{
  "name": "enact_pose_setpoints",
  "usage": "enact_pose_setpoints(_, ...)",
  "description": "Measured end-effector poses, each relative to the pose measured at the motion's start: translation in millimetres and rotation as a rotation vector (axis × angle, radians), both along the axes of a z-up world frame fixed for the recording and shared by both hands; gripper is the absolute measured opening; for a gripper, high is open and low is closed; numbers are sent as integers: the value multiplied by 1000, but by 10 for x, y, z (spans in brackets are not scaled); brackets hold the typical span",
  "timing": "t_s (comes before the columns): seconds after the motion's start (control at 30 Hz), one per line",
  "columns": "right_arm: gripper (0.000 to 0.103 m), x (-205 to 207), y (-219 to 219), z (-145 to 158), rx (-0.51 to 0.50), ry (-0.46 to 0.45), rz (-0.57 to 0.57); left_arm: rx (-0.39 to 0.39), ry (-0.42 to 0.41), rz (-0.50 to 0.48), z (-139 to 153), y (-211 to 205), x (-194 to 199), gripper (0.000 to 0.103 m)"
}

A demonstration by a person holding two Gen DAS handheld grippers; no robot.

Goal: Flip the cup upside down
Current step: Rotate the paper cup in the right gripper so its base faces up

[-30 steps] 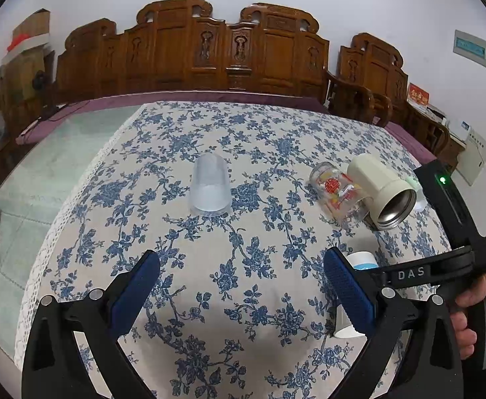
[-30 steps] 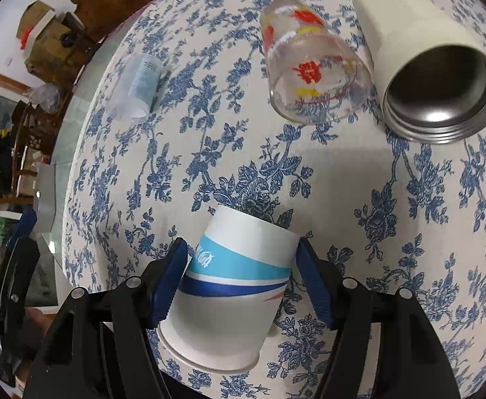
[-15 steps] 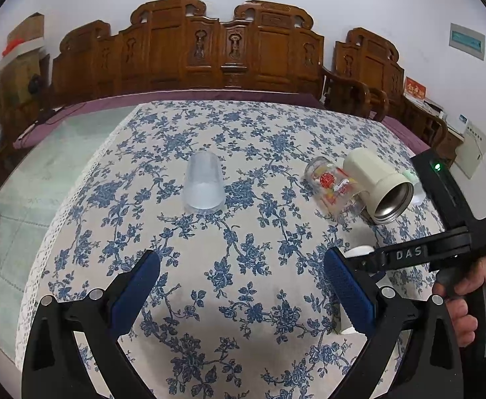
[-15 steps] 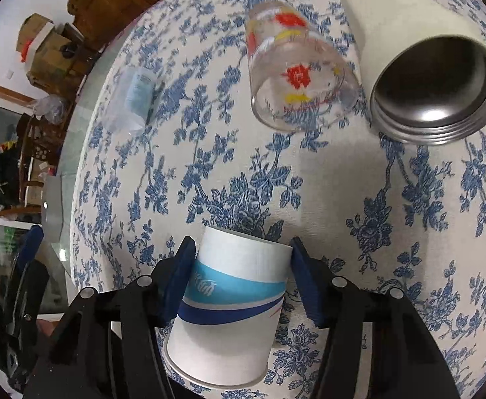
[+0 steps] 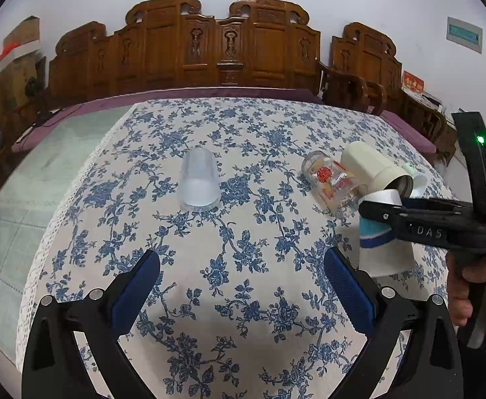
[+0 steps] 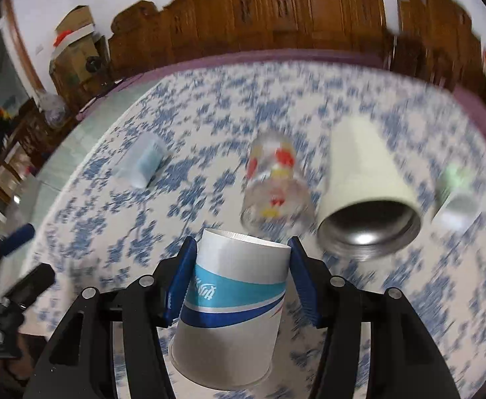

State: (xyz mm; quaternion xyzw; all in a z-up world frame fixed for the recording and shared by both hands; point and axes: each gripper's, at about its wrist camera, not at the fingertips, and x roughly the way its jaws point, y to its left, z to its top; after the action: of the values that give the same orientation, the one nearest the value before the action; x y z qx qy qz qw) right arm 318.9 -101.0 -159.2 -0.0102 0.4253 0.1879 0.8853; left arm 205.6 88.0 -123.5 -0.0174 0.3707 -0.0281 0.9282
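The white paper cup with blue and teal bands (image 6: 233,302) is clamped mid-wall by the right gripper (image 6: 239,279), base pointing to 12 o'clock, over the floral tabletop (image 5: 243,232). Light, thin and crushable: squeeze gently. The left gripper (image 5: 243,286) fingers gape wide, empty.

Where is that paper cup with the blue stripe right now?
The paper cup sits between the right gripper's fingers, rim down, at the table's right side just in front of the tipped glass.

Matt white paper cup with blue bands (image 6: 229,302), frosted translucent plastic cup (image 5: 199,182), glossy clear printed glass (image 5: 328,180), cream flask with shiny metal mouth (image 6: 369,212), matt blue-flowered cloth tablecloth (image 5: 243,232), carved polished wooden bench (image 5: 223,46)
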Motion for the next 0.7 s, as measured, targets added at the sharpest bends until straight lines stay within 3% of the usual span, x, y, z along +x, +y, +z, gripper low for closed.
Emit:
enact_pose_setpoints(0.27,58,-221,153,-85,-205,-270,-9,7,5,-6,-15,-31,12,95)
enact_pose_setpoints(0.47,58,-341,142,-162,-223,-305,-7,8,5,-7,-14,-38,10,95)
enact_pose_setpoints(0.7,57,-550,63,-152,-174,-296,-6,8,3,-10,-14,-40,9,95)
